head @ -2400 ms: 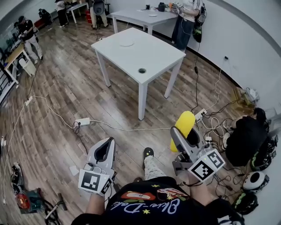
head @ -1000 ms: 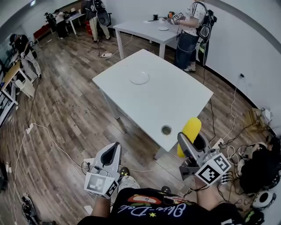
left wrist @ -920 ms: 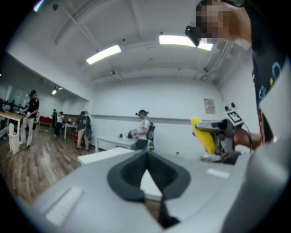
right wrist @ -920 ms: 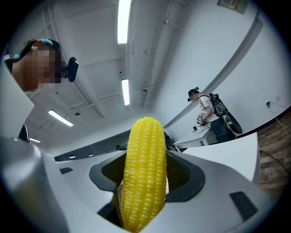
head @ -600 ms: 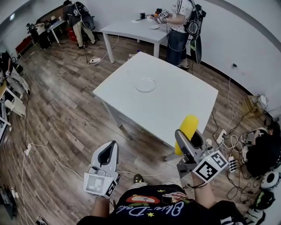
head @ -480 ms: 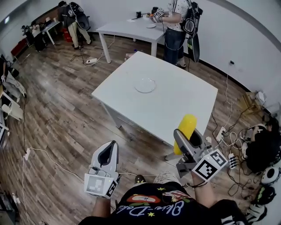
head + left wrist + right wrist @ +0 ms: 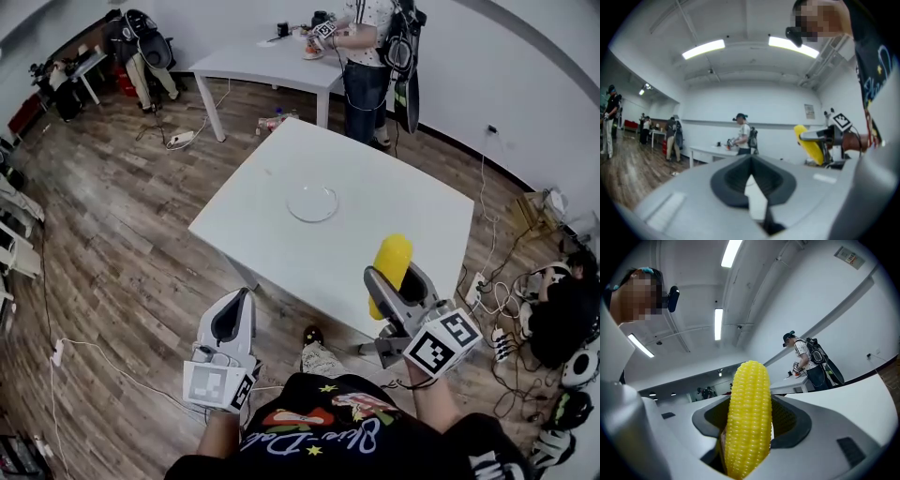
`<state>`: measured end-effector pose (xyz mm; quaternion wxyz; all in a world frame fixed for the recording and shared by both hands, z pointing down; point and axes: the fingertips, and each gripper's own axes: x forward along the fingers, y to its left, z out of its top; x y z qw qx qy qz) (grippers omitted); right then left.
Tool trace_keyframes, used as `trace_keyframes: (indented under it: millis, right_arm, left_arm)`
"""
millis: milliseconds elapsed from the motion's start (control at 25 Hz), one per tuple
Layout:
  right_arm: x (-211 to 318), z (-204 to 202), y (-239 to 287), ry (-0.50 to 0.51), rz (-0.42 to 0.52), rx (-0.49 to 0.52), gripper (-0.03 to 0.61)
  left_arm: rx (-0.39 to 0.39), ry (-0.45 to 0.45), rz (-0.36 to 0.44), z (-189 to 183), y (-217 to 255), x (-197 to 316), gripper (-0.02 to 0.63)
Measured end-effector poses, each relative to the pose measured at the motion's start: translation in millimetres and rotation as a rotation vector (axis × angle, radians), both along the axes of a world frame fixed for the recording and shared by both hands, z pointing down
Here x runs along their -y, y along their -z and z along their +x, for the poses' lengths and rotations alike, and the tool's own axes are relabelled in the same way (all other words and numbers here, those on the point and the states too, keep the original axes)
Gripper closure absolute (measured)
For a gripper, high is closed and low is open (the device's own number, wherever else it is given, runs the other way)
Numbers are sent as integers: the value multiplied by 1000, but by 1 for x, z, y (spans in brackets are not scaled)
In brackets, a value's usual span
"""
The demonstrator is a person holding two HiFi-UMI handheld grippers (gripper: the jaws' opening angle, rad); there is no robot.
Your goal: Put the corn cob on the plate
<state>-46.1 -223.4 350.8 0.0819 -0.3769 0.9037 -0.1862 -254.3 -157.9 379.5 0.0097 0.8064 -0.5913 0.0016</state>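
A yellow corn cob (image 7: 389,269) (image 7: 748,417) stands upright in my right gripper (image 7: 394,281), which is shut on it above the near edge of a white table (image 7: 394,206). A clear round plate (image 7: 311,202) lies near the middle of that table, up and left of the cob. My left gripper (image 7: 228,323) is held low at the left over the wood floor, its jaws shut with nothing between them. In the left gripper view the corn cob (image 7: 809,143) shows at the right in the other gripper.
A person (image 7: 366,42) stands at a second white table (image 7: 272,61) beyond the first. Cables and bags (image 7: 553,309) lie on the floor at the right by the wall. More people and furniture are at the far left.
The view has come closer to the white table, which now lies right under the right gripper and corn. Both grippers keep their poses, the corn still held.
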Motion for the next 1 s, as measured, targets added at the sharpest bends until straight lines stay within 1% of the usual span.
trace_keyframes:
  millis: [160, 320, 440, 560, 680, 760, 840, 880, 960, 1000]
  right_arm:
    - [68, -25, -14, 0, -25, -24, 339]
    - [122, -47, -35, 16, -62, -46, 339]
    - [152, -59, -37, 20, -63, -65, 339]
    - [179, -77, -40, 19, -79, -84, 339]
    - [207, -94, -53, 7, -85, -175, 339]
    - [226, -106, -66, -6, -105, -227, 339]
    - [238, -117, -83, -21, -141, -265, 339]
    - [243, -121, -93, -33, -154, -301, 339]
    - [253, -125, -112, -57, -178, -379, 339]
    - [258, -127, -121, -63, -197, -400, 339]
  left_arm:
    - [20, 8, 6, -21, 0, 63, 617]
    - [36, -12, 4, -34, -4, 123, 617]
    - [41, -43, 26, -42, 4, 163, 617]
    - [20, -89, 24, -49, 8, 197, 617]
    - [-5, -146, 9, -50, 2, 226, 617]
    - [-10, -196, 6, -49, 0, 243, 617]
    - [-9, -255, 23, -46, 0, 253, 617]
    - [-9, -280, 35, -44, 0, 255, 617]
    - [-8, -311, 48, -43, -1, 263, 617]
    - [-7, -322, 44, -44, -3, 267, 617]
